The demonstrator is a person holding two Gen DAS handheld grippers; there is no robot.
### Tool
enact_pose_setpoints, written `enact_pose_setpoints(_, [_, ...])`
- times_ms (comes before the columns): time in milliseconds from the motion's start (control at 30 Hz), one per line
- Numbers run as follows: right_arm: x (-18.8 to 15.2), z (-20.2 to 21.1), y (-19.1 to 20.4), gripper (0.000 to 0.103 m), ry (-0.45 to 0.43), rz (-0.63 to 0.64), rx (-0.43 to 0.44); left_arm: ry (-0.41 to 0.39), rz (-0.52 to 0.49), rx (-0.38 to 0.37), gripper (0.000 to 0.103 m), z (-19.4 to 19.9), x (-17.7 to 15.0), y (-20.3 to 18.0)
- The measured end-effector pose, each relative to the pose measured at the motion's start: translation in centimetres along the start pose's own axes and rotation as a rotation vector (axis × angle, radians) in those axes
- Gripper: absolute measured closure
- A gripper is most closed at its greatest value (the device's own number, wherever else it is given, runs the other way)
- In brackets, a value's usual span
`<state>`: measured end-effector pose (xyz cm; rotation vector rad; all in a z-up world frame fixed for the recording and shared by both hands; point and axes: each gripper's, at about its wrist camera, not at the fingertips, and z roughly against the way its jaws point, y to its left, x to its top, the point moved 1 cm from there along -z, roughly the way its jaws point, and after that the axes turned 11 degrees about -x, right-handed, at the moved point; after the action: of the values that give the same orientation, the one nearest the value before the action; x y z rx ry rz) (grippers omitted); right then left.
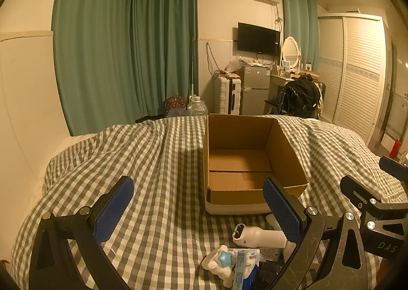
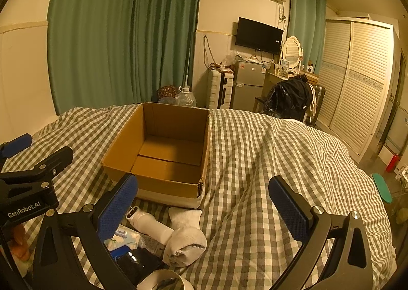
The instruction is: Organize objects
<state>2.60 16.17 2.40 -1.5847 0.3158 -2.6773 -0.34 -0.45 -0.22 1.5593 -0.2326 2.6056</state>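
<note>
both my left gripper (image 1: 197, 209) and right gripper (image 2: 202, 204) hang wide, empty. the sock roll (image 2: 185, 241) on the bed (image 2: 267, 152), near the box (image 2: 122, 154), looks soft, light; i'd pinch its middle.

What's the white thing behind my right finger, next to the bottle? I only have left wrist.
Observer: A rolled white sock. It lies on the checked bedspread, against the white bottle.
Operator: Right gripper state? I only see its edge.
Observer: The right gripper is open, with nothing between its fingers.
Operator: Anything in the pile that I'm missing?
Observer: A white ring-shaped object at the bottom edge of the right wrist view, nearer than the sock. I can't tell what it is.
</note>
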Motion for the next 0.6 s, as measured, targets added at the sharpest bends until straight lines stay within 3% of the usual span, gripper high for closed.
enact_pose_setpoints(300, [0.2,0.4,-1.5,0.000,0.006,-0.044,0.018,0.040,-0.004,0.007,0.000,-0.6,-0.9,-0.2])
enact_pose_setpoints(600, [-3.3,-5.1,0.0,0.000,0.214,0.040,0.067,0.191,0.008,-0.008,0.000,-3.8,-4.2,-0.3])
